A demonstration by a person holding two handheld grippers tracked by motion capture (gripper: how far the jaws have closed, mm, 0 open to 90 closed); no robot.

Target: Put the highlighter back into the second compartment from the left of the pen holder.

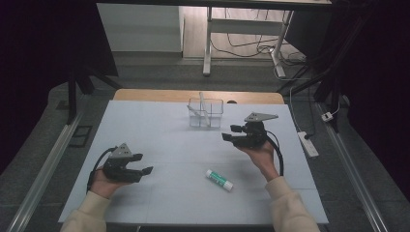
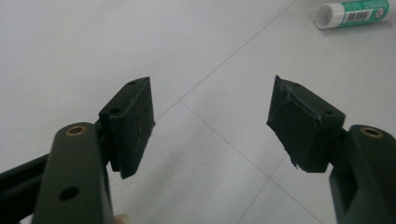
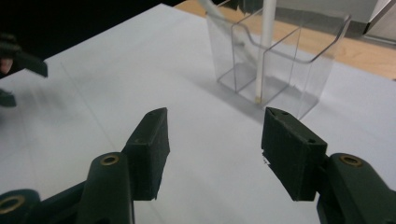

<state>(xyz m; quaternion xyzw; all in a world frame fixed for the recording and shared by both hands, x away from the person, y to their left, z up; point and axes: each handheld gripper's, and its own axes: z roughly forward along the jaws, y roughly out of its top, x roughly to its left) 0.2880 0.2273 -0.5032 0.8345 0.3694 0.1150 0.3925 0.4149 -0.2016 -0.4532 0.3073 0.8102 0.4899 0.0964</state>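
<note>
A clear plastic organizer [image 1: 205, 112] with several compartments stands at the far middle of the white table [image 1: 159, 130]; a white stick [image 1: 203, 104] leans in it. A green and white glue stick [image 1: 218, 179] lies on the table near the front, right of centre. My left gripper [image 1: 143, 163] rests low at the front left, open and empty, with the glue stick [image 2: 352, 13] off to its upper right. My right gripper [image 1: 230, 133] hovers just right of and nearer than the organizer [image 3: 322, 70], pointing left, open with nothing between its pads [image 3: 149, 149].
A wooden desk edge [image 1: 145, 94] shows behind the white table. Beyond it are table legs and cables on the floor. A white power strip [image 1: 308, 143] lies off the table's right side. The other hand's gripper [image 3: 21, 58] shows blurred at the far left of the right gripper view.
</note>
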